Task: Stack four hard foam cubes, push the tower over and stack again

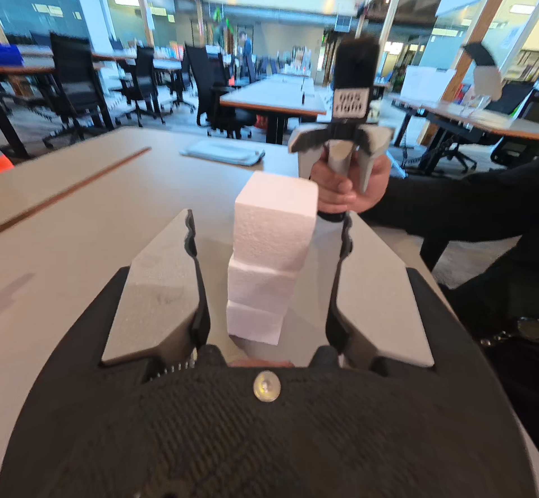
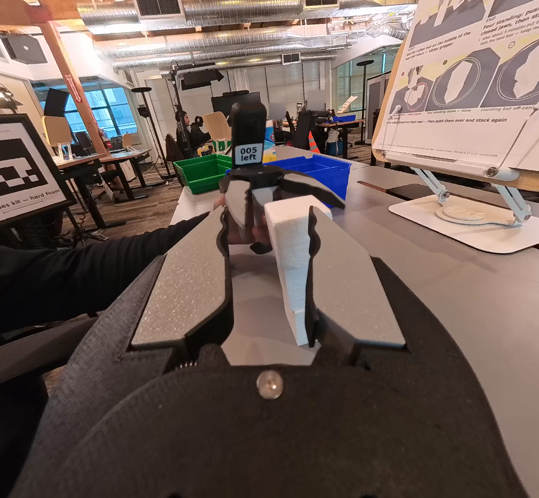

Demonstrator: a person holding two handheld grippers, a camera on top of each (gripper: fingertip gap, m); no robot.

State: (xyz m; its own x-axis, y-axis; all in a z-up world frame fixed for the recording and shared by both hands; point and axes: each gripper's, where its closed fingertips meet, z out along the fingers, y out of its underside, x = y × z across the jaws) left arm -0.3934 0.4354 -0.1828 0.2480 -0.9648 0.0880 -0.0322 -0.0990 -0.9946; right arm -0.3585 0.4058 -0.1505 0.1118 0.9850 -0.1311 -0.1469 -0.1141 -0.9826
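three grainy white foam cubes (image 1: 262,274) stacked, slightly staggered, on smooth grey table (image 1: 87,236)

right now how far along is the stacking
Done: a tower of white foam cubes stands on the table, three clearly visible, perhaps a fourth at the base. In hand: nothing; left tool and right tool are open. Left: push over, restack.

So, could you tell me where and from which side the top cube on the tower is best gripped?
Grip the top cube by its two opposite upright faces, near mid-height, coming in level from the left gripper side, whose open jaws already straddle it. It sits a little askew on the cube below, so close gently and lift straight up.
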